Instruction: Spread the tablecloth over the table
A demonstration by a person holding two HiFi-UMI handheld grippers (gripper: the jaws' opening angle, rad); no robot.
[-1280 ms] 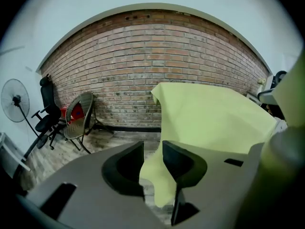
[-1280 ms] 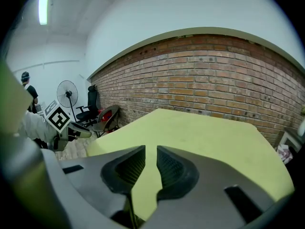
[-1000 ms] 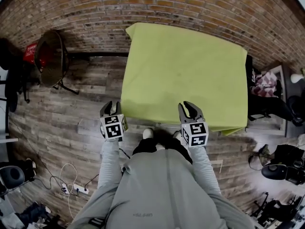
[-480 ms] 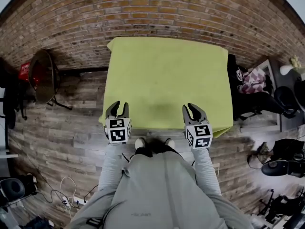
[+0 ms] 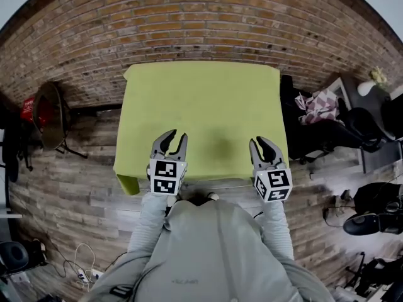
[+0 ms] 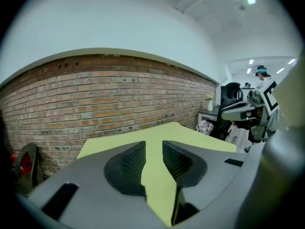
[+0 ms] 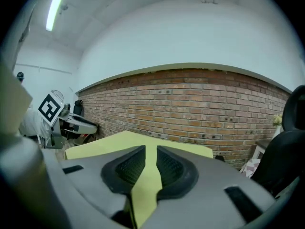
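A yellow-green tablecloth lies flat over the table against the brick wall, and one corner hangs down at the front left. My left gripper hovers over the cloth's near edge, open, with nothing between its jaws. My right gripper hovers near the front right corner, also open and empty. In the left gripper view the cloth shows through the gap between the jaws of the left gripper. The right gripper view shows the same cloth through the narrower gap of the right gripper.
A black chair with patterned clothes stands close to the table's right side. A round dark stand is on the wooden floor at the left. The brick wall runs behind the table. More dark gear sits at the right.
Both grippers have risen and moved forward. The left one went from beside the table's front left corner to above the cloth. Both stayed open and empty.
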